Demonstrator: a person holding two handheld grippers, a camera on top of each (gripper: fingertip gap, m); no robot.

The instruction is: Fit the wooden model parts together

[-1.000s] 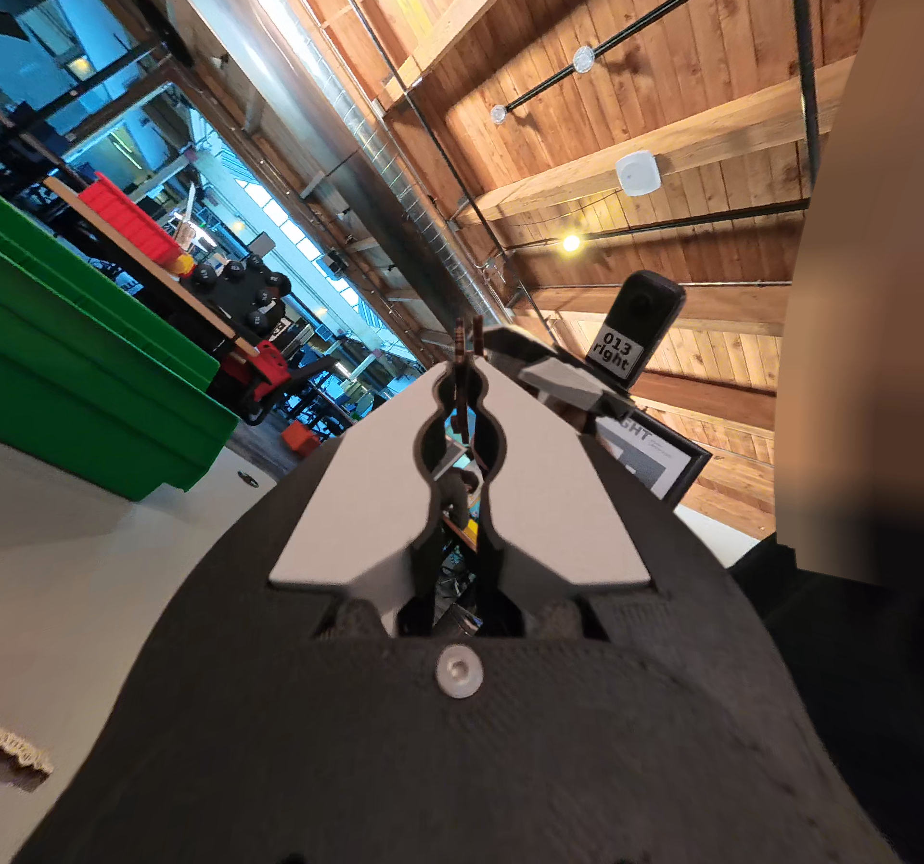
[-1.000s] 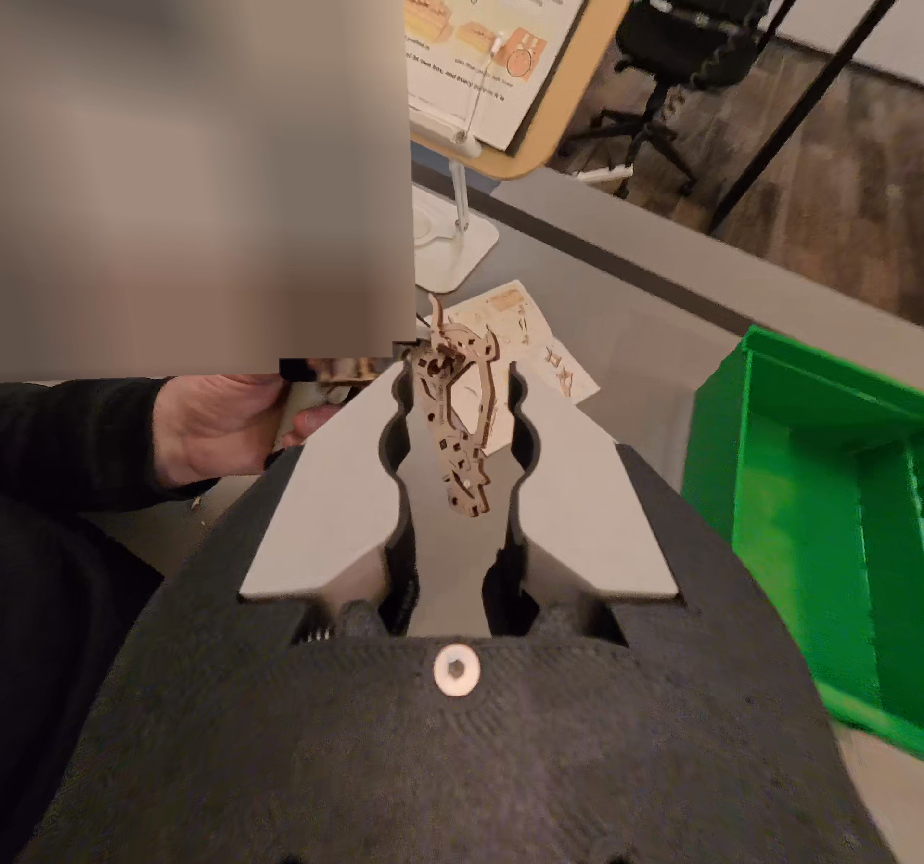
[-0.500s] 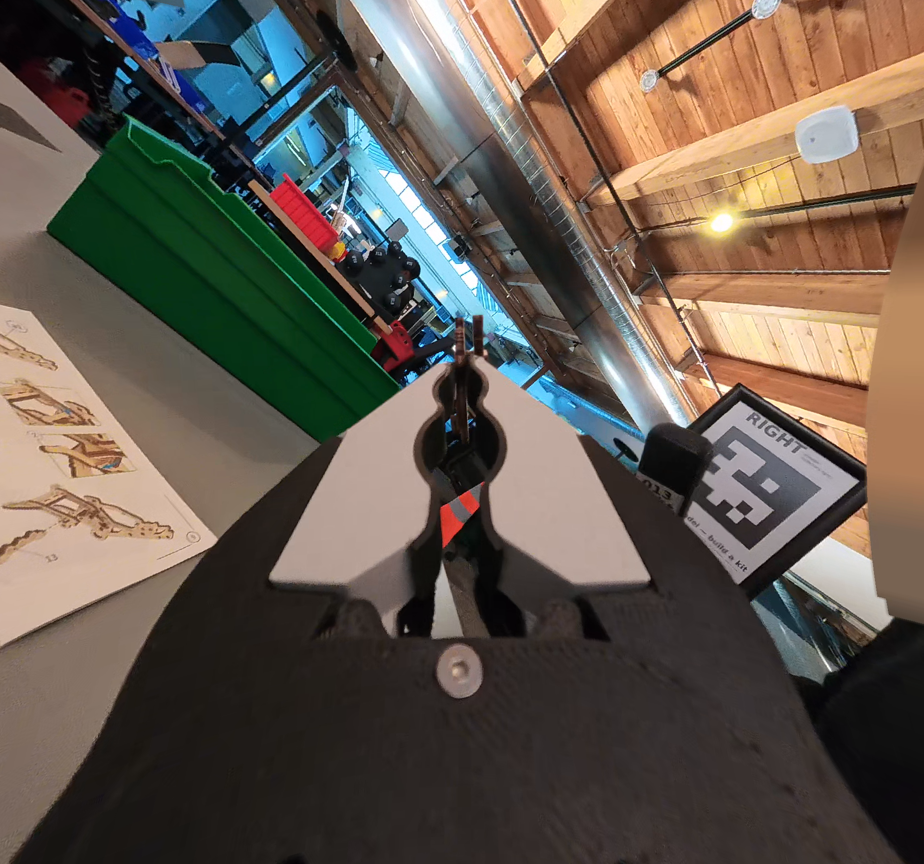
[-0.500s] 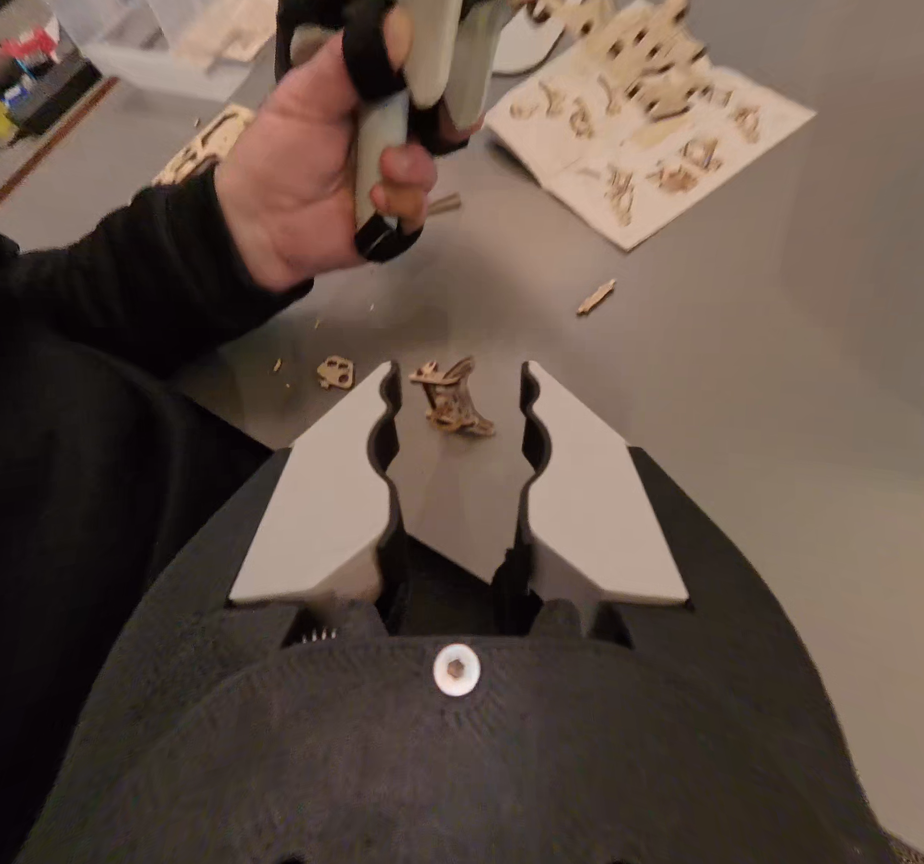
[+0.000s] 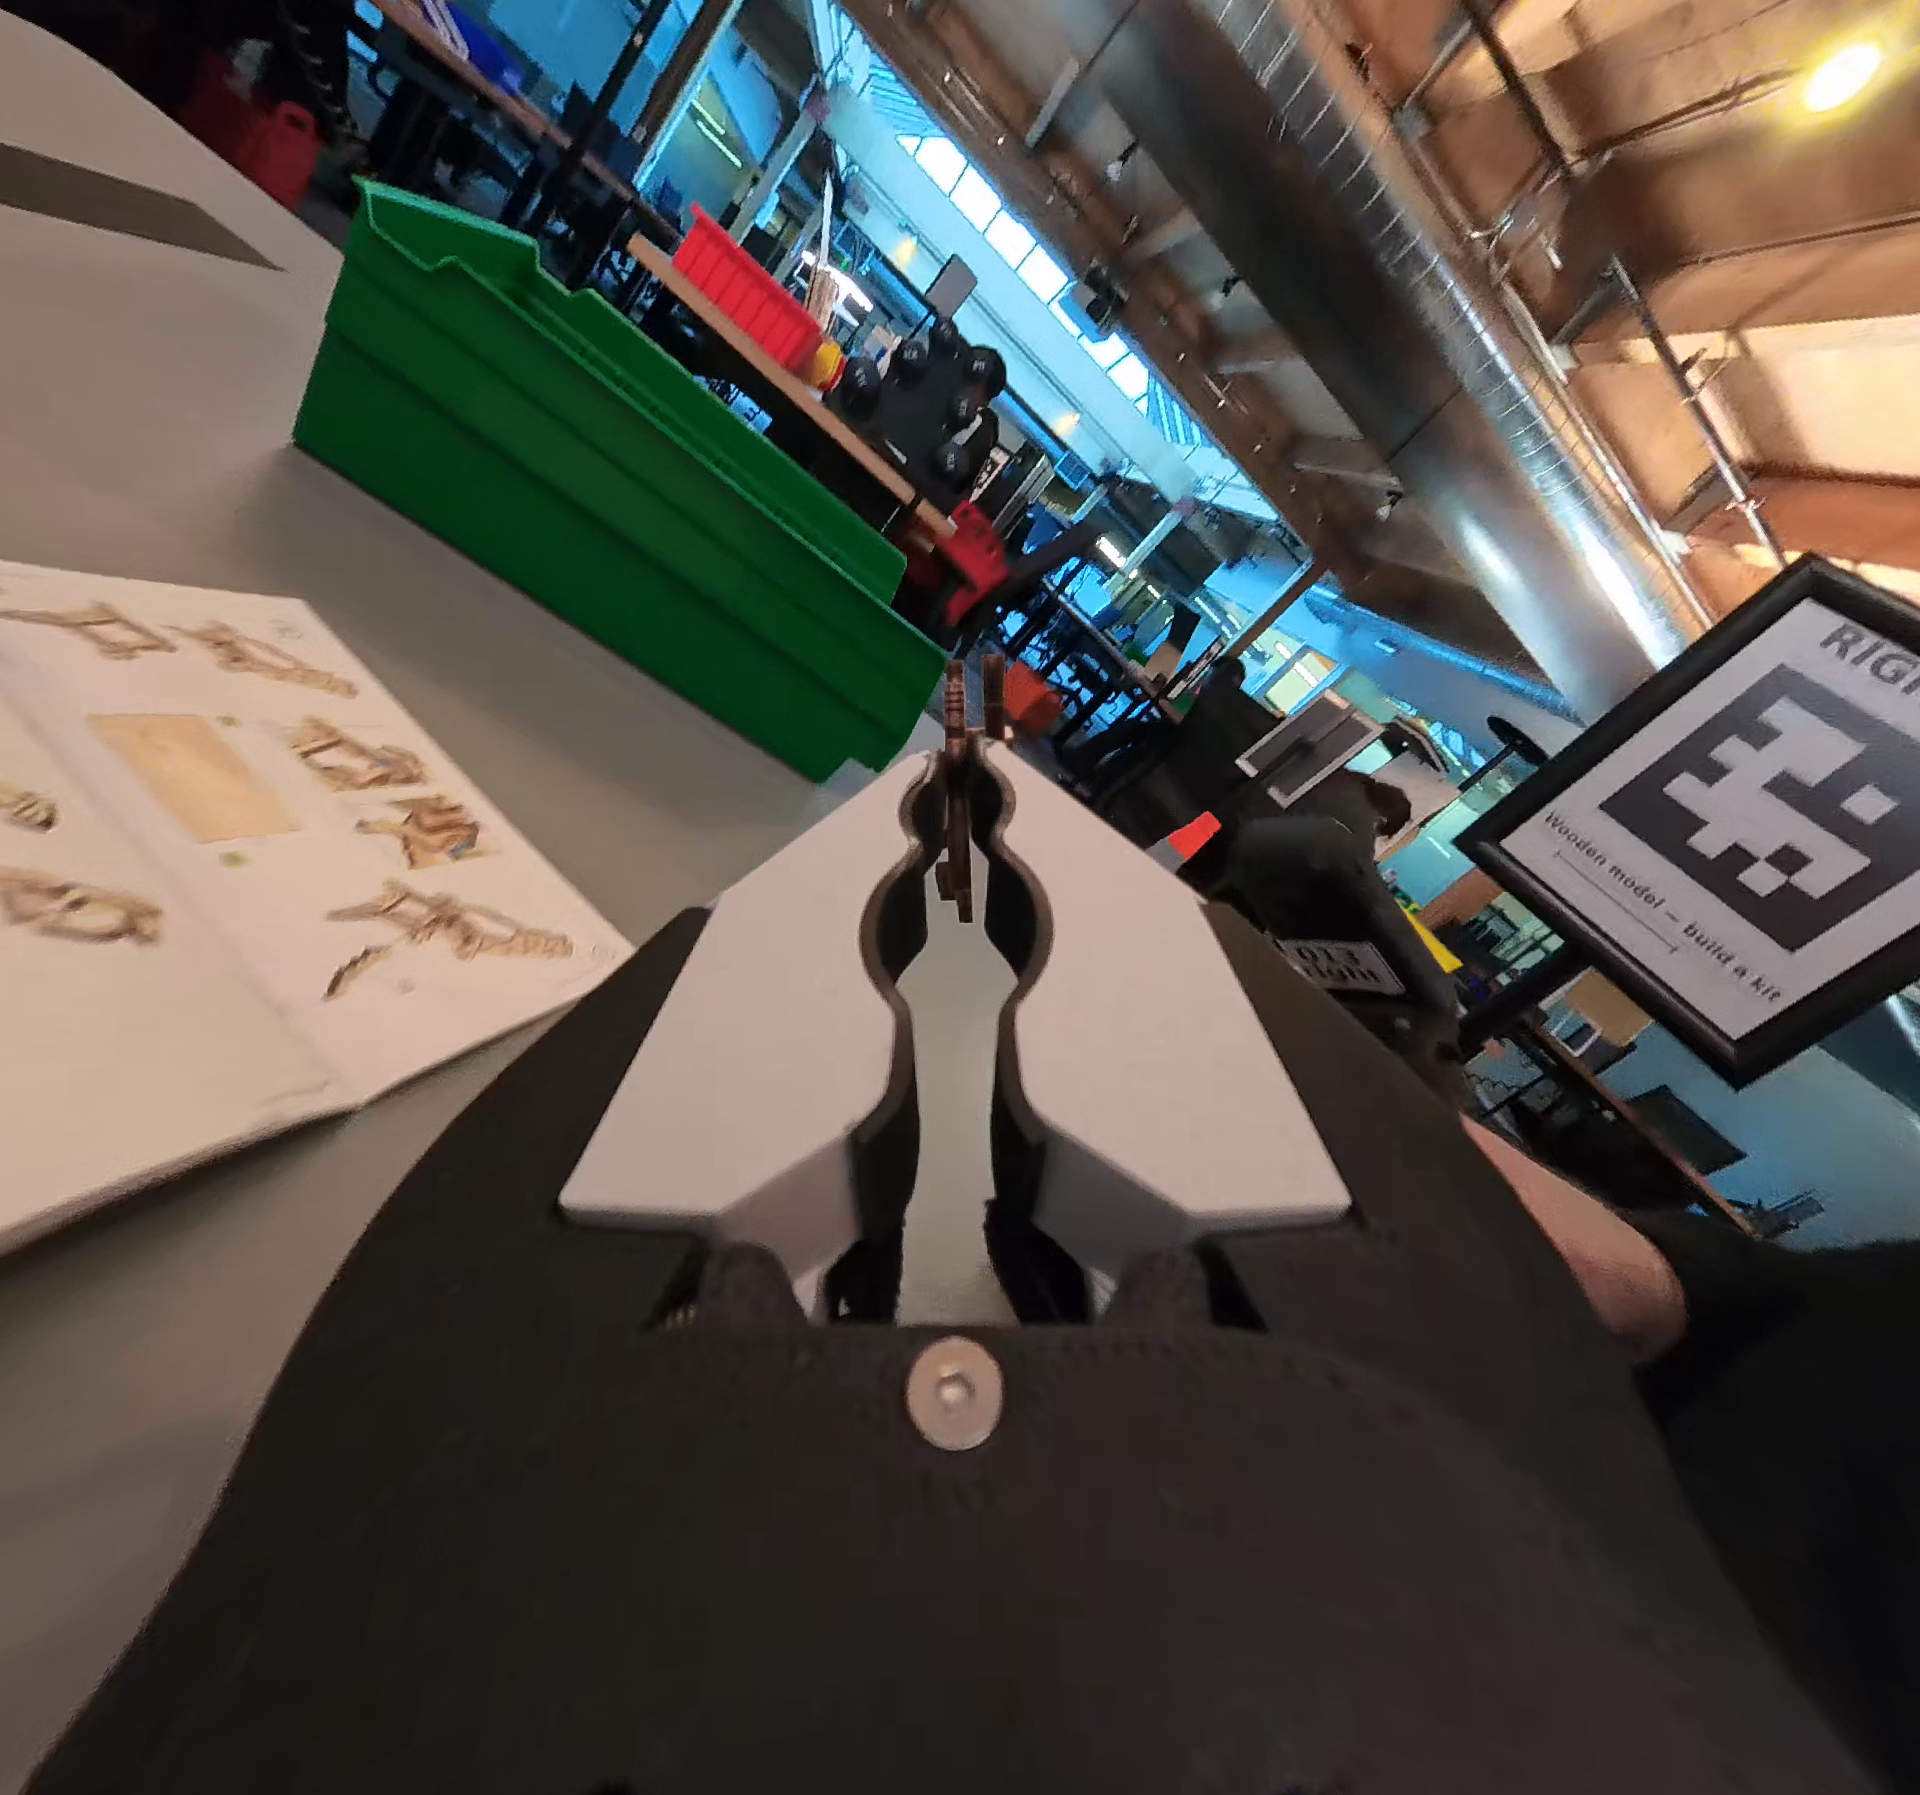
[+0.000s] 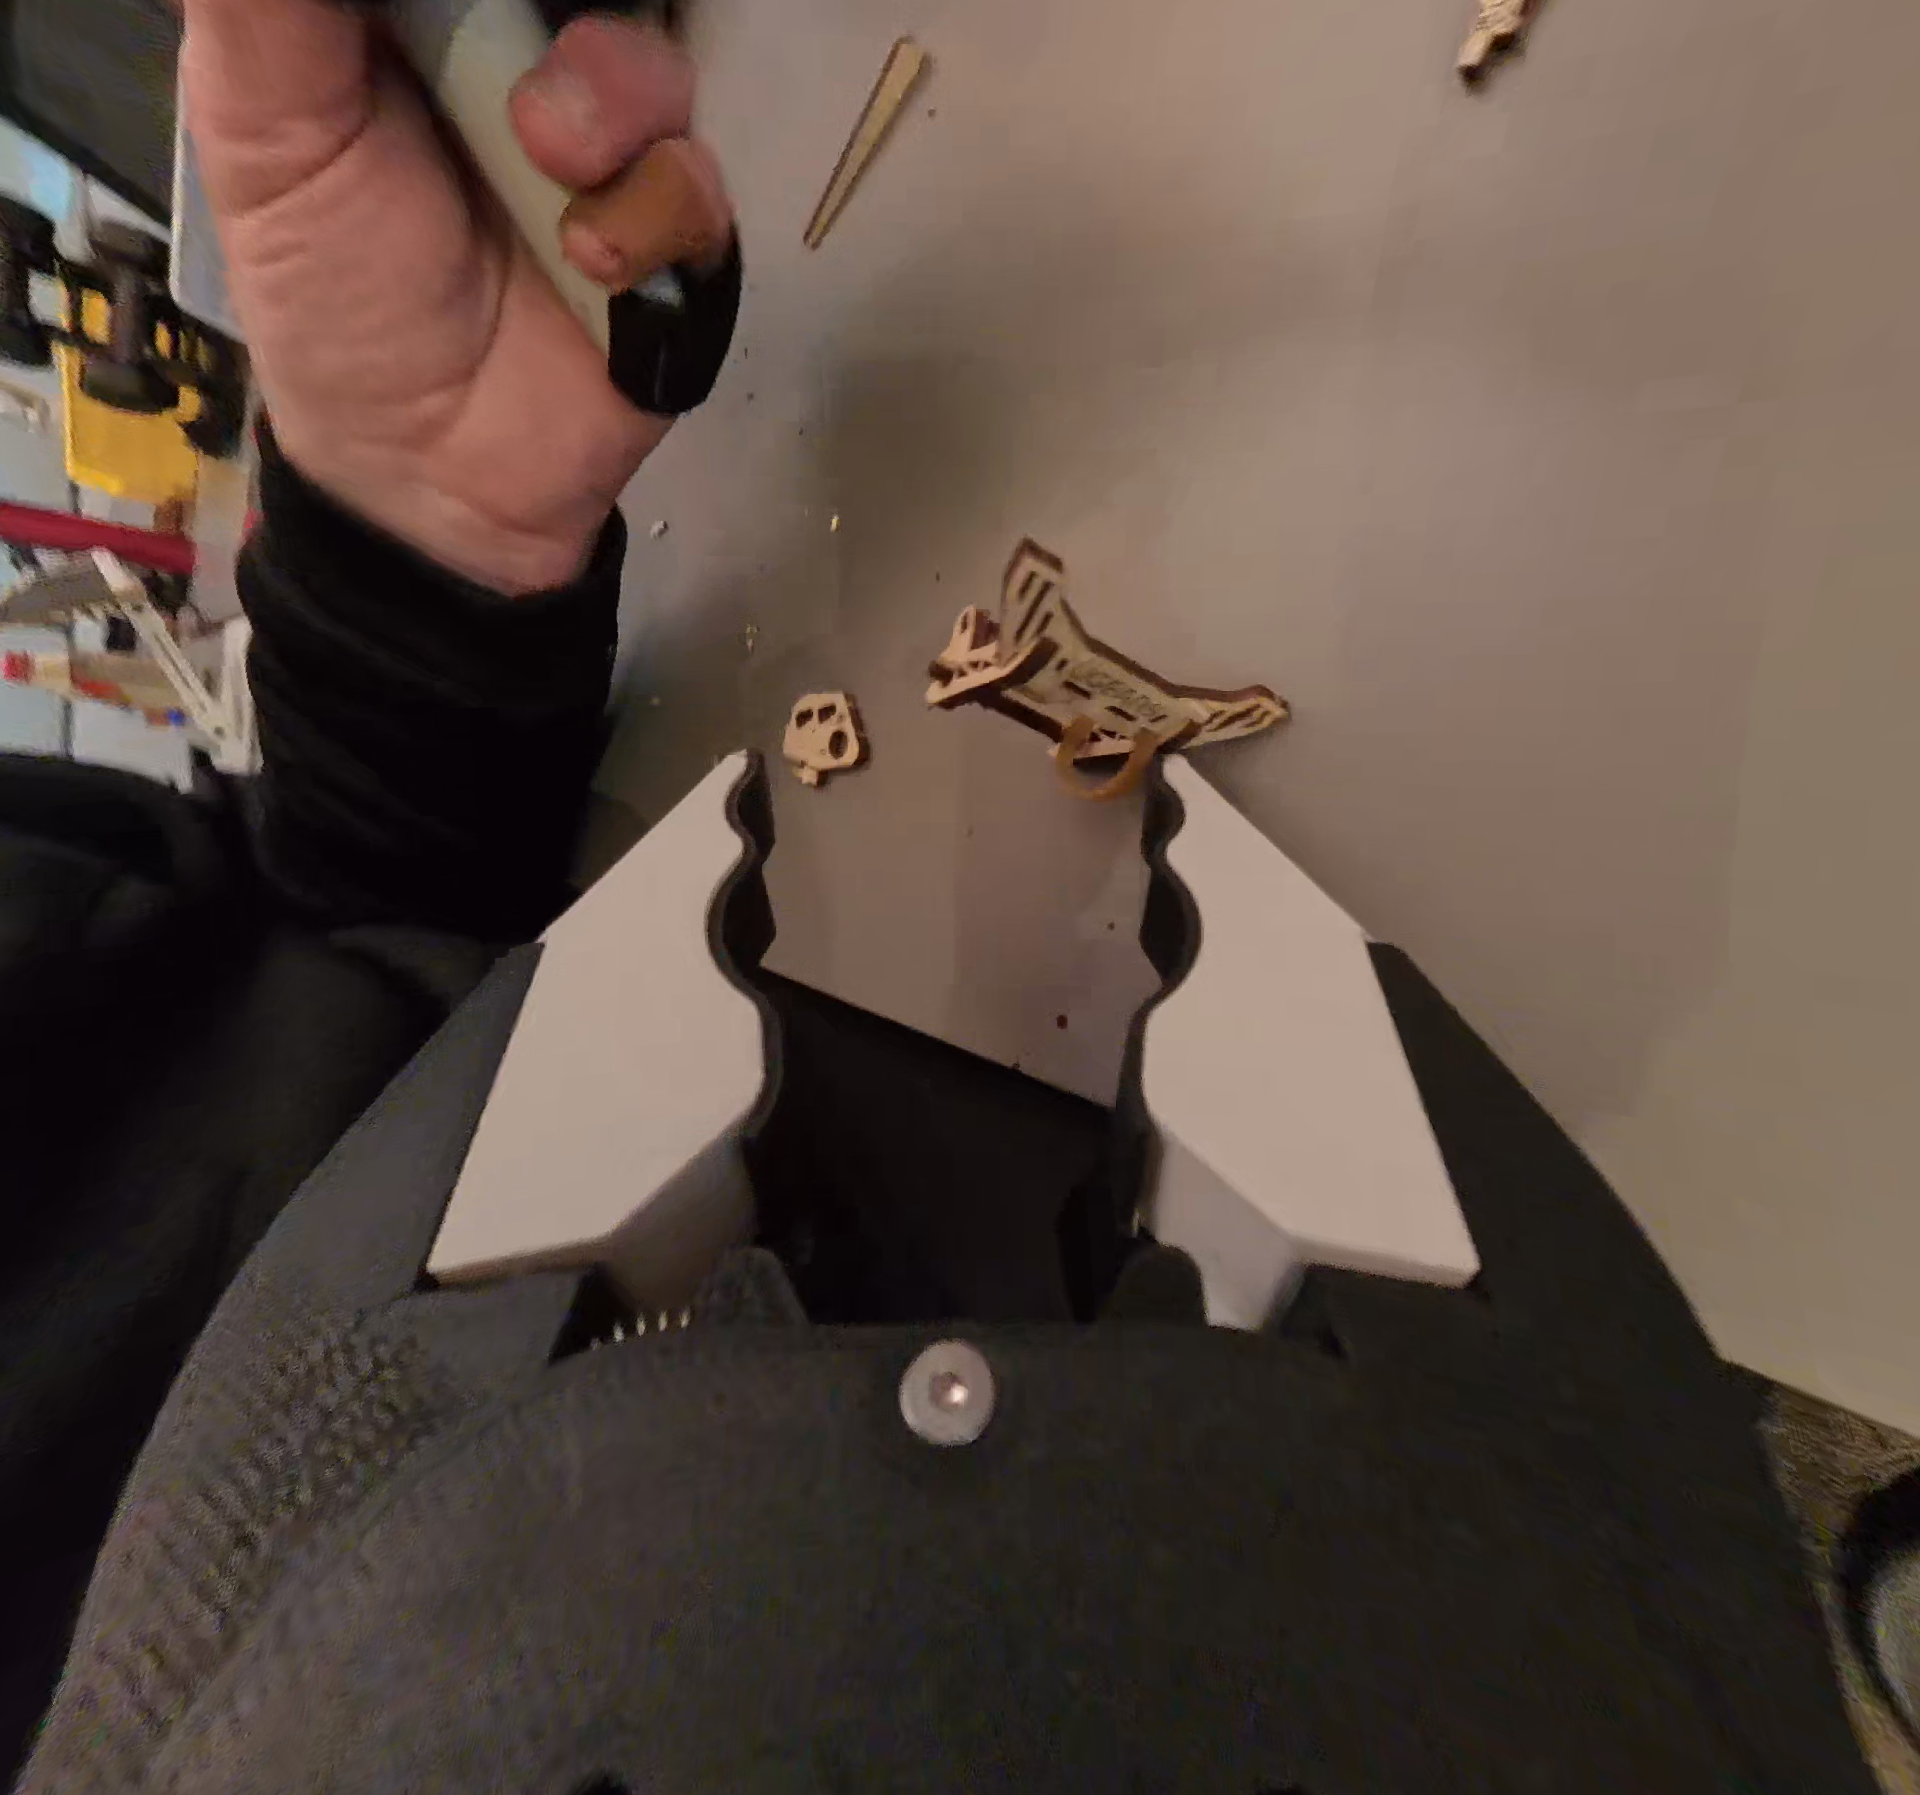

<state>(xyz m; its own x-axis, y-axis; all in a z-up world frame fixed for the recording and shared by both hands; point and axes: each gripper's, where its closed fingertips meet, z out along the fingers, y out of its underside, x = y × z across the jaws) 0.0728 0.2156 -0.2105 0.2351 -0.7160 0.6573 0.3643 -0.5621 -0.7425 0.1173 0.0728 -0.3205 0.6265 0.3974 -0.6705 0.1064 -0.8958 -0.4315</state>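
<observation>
Left tool (image 5: pixel 961 758): we kept it clamped on the wooden assembly (image 5: pixel 971 706).
Right tool (image 6: pixel 951 779): we swung it down, jaws spread, empty.
Loose sub-assembly (image 6: pixel 1091 696): on the bench (image 6: pixel 1455 498), just beyond the right tool; likely next pickup.

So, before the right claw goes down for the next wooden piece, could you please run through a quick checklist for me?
1. Right claw open and empty: ok, the fingers stand wide apart with nothing between them.
2. Left claw gripping its wooden assembly: ok, shut on the thin edge-on parts.
3. Target in line: ok, the wooden subassembly lies on the table just beyond the right fingertip.
4. Neighbours clear: not ok, the small round piece sits close by the left fingertip.
5. Left hand out of the path: ok, it is up and to the side.
6. Subassembly lying flat: cannot tell.
</observation>
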